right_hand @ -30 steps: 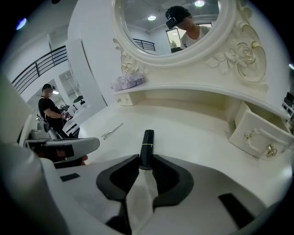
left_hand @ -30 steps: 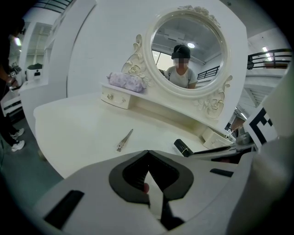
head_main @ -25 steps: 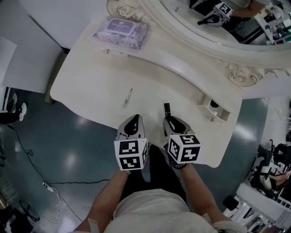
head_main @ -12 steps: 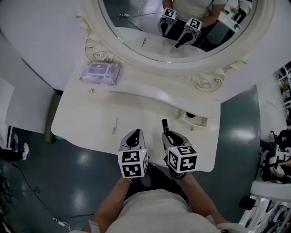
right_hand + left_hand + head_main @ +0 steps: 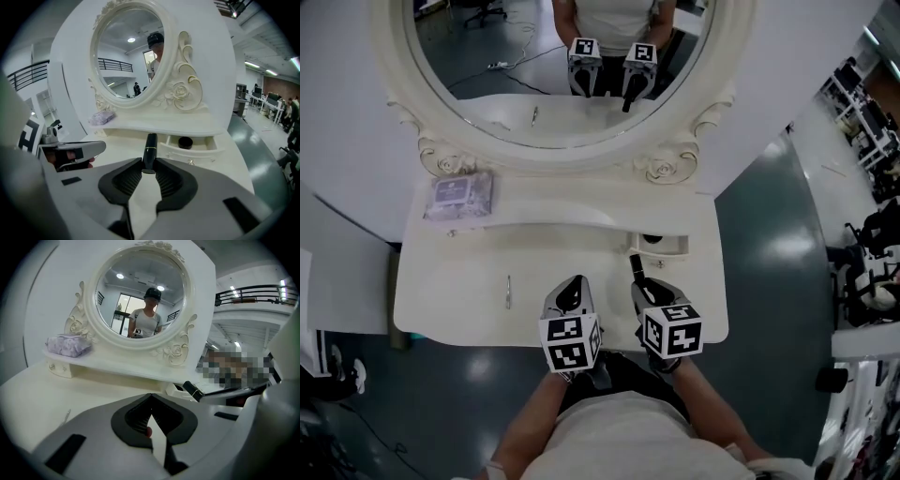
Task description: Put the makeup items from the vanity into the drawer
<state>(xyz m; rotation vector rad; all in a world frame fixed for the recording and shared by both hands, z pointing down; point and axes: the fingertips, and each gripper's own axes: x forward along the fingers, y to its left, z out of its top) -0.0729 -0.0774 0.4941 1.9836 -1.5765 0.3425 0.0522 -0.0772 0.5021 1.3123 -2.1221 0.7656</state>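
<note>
My right gripper (image 5: 641, 287) is shut on a black tube with a gold band (image 5: 150, 149), which stands up out of its jaws above the front of the white vanity top (image 5: 450, 291). Just beyond the tube (image 5: 635, 267) is the small open drawer (image 5: 662, 247) under the shelf, and a black round jar (image 5: 185, 142) lies inside it. To the left, my left gripper (image 5: 573, 289) hangs shut, with nothing between its pads (image 5: 140, 416). A thin silvery tool (image 5: 508, 291) lies on the top, left of the left gripper.
A purple pack of wipes (image 5: 461, 195) lies on the raised shelf at the left. The big oval mirror (image 5: 553, 66) with its carved frame rises behind and reflects both grippers. The vanity's front edge runs just under the grippers, with dark floor (image 5: 769, 234) around.
The head view has swung up, so more of the mirror shows. Both grippers stay near the front edge, and the right one still holds the black tube.
</note>
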